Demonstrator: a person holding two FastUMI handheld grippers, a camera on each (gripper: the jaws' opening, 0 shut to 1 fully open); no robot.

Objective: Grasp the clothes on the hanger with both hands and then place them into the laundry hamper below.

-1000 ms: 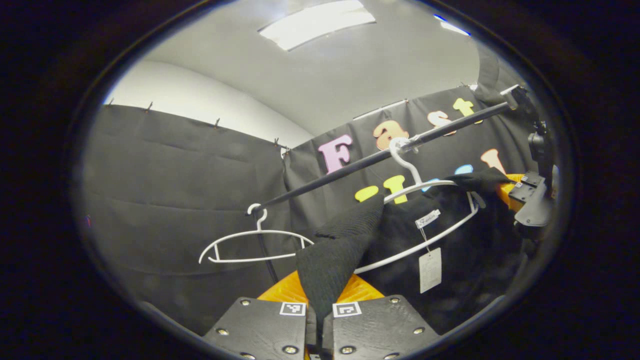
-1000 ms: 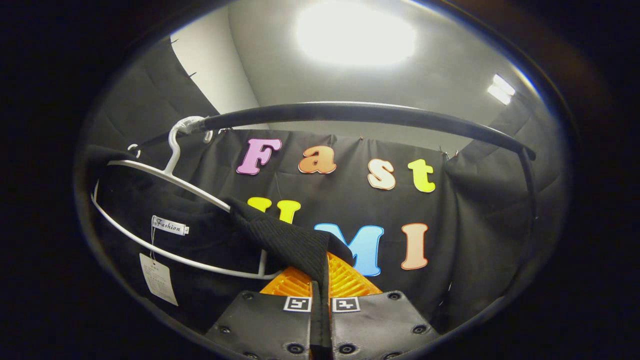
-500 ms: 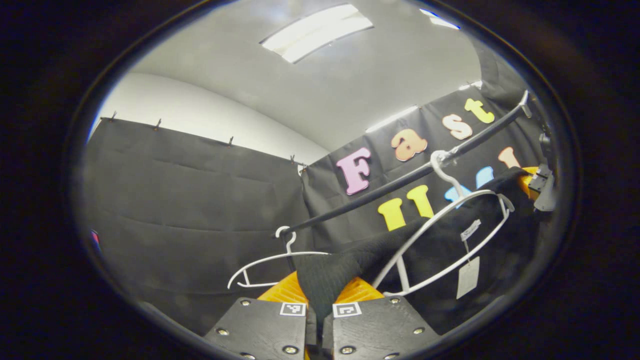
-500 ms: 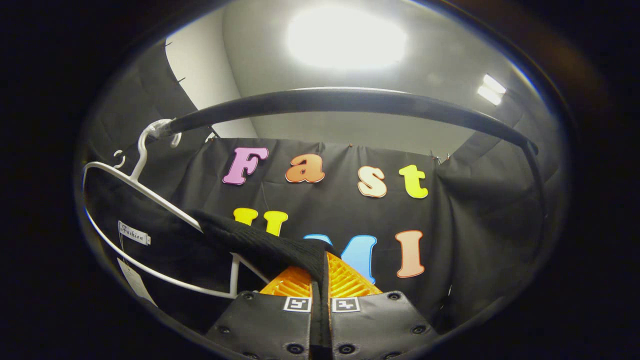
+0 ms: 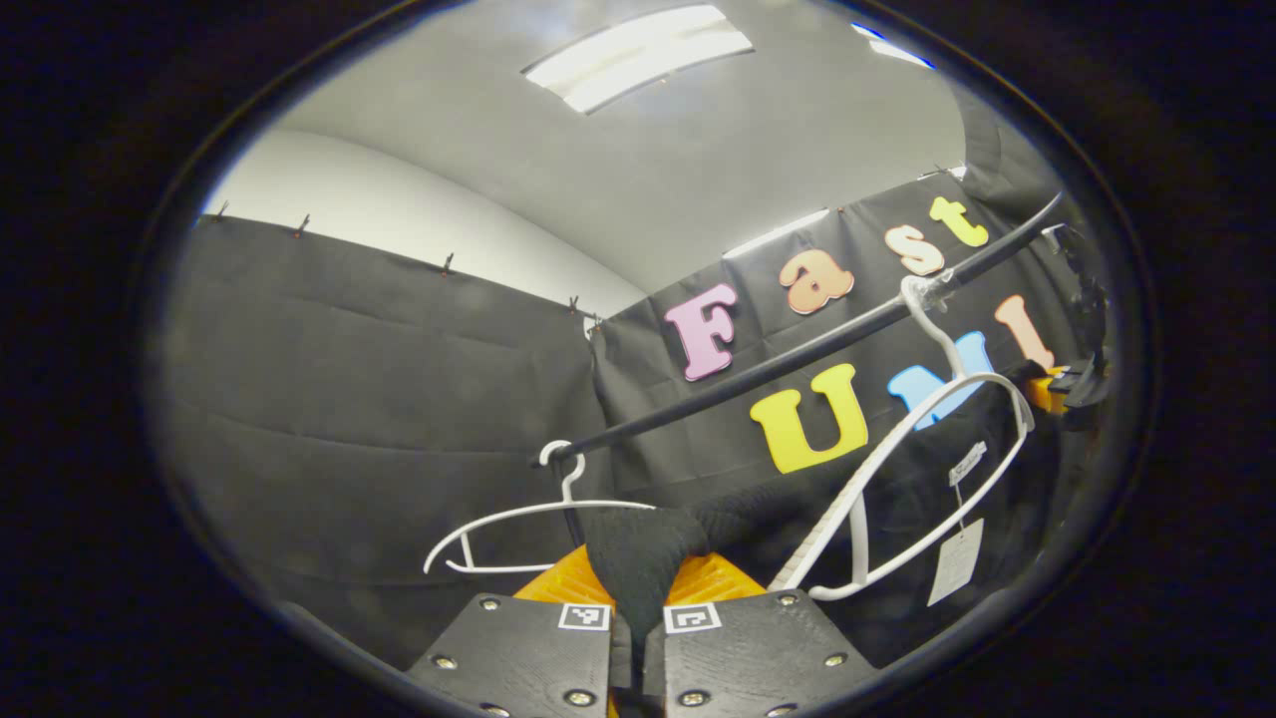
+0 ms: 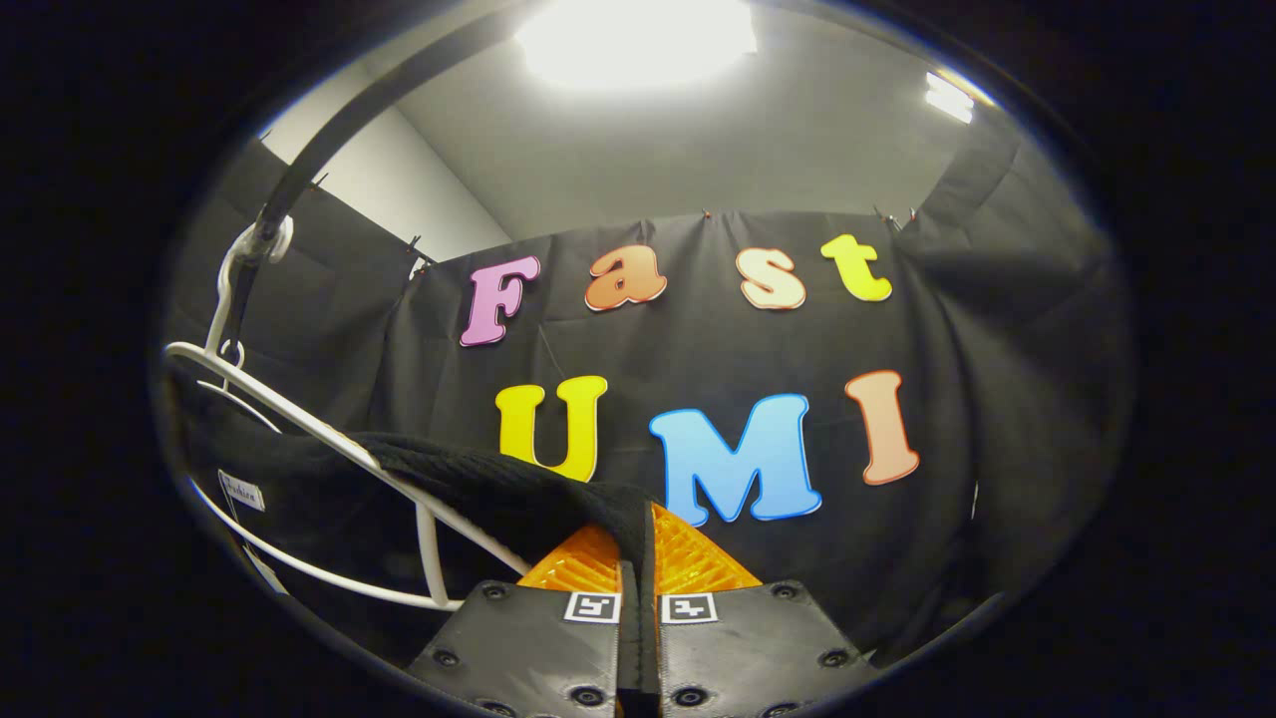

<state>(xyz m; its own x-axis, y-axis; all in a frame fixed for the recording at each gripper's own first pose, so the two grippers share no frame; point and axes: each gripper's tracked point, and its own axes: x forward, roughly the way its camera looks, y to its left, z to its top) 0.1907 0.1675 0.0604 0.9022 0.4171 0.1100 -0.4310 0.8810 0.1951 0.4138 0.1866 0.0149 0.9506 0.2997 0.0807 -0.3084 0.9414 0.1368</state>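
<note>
A black knit garment [image 5: 648, 548] hangs from a white hanger [image 5: 937, 399] hooked on the black rail [image 5: 797, 349]. My left gripper [image 5: 638, 598] is shut on one shoulder of the garment, which is pulled down past the hanger's end. In the right gripper view, my right gripper [image 6: 638, 563] is shut on the other shoulder of the garment [image 6: 478, 479], stretched off the hanger [image 6: 299, 424]. The right gripper [image 5: 1072, 384] shows far right in the left gripper view. White tags [image 5: 955, 560] dangle from the neck.
An empty white hanger [image 5: 528, 511] hangs on the same rail to the left of the garment. The rail [image 6: 299, 170] curves overhead at the upper left of the right gripper view. Black cloth walls close in the booth on all sides.
Both grippers have dropped and pulled the garment's shoulders down off the hanger's ends. The hanger has tilted. The rail now sits higher in the right gripper view.
</note>
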